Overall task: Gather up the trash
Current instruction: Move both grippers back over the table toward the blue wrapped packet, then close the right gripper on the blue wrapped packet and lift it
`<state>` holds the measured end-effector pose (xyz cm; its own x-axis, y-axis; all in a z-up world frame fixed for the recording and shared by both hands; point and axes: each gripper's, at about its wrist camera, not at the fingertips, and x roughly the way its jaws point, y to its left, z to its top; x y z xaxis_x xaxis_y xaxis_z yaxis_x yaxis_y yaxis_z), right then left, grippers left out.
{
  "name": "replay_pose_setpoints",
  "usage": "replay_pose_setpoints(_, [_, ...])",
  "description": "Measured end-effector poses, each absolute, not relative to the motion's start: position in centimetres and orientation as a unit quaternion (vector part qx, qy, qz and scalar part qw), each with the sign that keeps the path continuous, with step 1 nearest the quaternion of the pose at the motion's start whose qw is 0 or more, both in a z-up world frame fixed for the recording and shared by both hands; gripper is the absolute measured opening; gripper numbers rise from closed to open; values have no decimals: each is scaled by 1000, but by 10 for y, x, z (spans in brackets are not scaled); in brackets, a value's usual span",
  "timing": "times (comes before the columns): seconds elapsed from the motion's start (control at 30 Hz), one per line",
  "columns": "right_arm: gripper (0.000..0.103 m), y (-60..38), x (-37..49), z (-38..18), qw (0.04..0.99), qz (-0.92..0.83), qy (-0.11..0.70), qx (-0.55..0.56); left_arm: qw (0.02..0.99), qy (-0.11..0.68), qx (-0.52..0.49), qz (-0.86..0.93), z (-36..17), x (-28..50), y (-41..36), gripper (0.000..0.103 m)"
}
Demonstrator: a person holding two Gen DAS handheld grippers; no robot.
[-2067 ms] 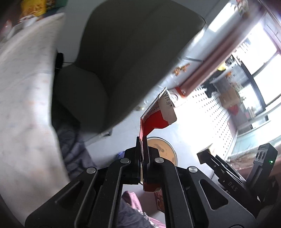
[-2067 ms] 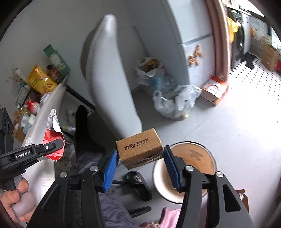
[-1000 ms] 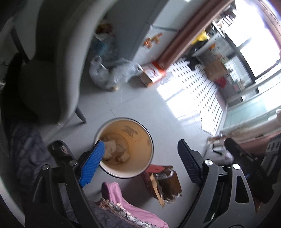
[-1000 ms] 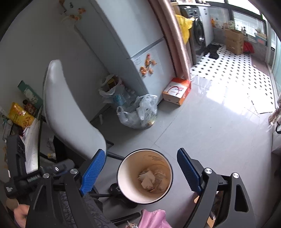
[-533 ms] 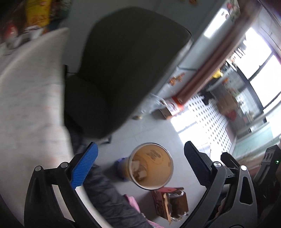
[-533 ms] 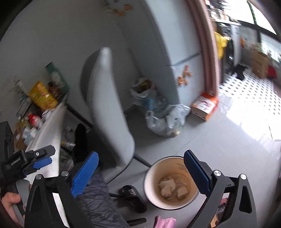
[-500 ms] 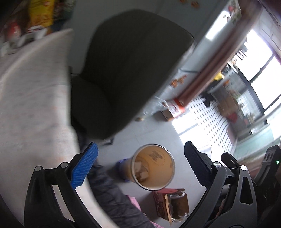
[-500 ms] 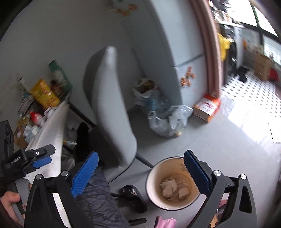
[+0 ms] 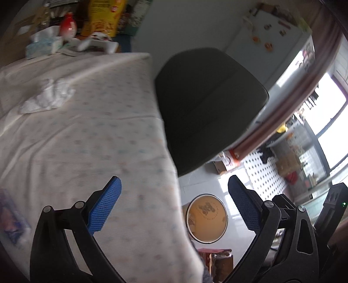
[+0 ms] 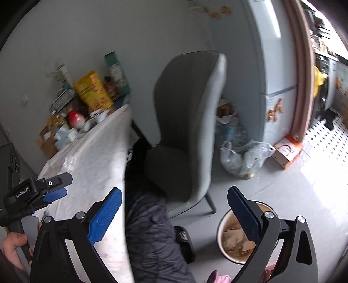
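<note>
Left wrist view: the left gripper (image 9: 174, 206) has its jaws spread wide and holds nothing, its blue pads (image 9: 104, 206) hanging over the near edge of the cloth-covered table (image 9: 87, 135). A crumpled white tissue (image 9: 46, 96) lies on that cloth at about ten o'clock, well apart from the pads; it sprawls with its long axis running from lower left to upper right, the bulkier end toward the upper right. Behind it, at eleven to twelve o'clock, clutter crowds the back of the table: a tissue pack (image 9: 43, 43), a red-and-white bottle (image 9: 67, 27) and a yellow bag (image 9: 104, 17). A dark chair back (image 9: 206, 104) fills the centre right. At five o'clock the round bin (image 9: 206, 217) stands on the floor, mouth up, with paper visible at its left inner wall.

Right wrist view: the right gripper (image 10: 174, 206) is likewise fully parted and empty. The bin (image 10: 224, 228) shows at four o'clock, partly behind the right pad, with crumpled paper scraps (image 10: 232, 239) lying inside. A black slipper (image 10: 184, 241) lies just beside it at six o'clock. The grey chair (image 10: 187, 122) stands upright at centre, and plastic bags (image 10: 243, 156) sit on the floor at three o'clock against the fridge (image 10: 250, 65). The left gripper (image 10: 55, 187) appears at nine o'clock over the table, pointing right.
</note>
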<state>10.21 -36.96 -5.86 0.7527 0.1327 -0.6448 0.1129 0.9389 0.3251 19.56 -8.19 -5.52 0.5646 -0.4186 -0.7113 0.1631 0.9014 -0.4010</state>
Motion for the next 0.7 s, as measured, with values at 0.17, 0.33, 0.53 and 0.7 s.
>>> replay_pose_setpoints(0.17, [95, -324, 111, -51, 920, 48, 358, 154, 882, 420, -165, -137, -54, 182, -32, 97])
replay_pose_setpoints(0.33, [86, -277, 119, -49, 914, 99, 371, 132, 886, 410, -184, -112, -55, 170, 7, 97])
replay_pose_setpoints(0.53, [77, -211, 125, -46, 903, 160, 386, 100, 892, 400, -196, -83, -59, 157, 52, 97])
replay_pose_setpoints(0.7, [67, -167, 127, -49, 889, 206, 400, 84, 892, 397, -204, -64, -62, 146, 82, 97])
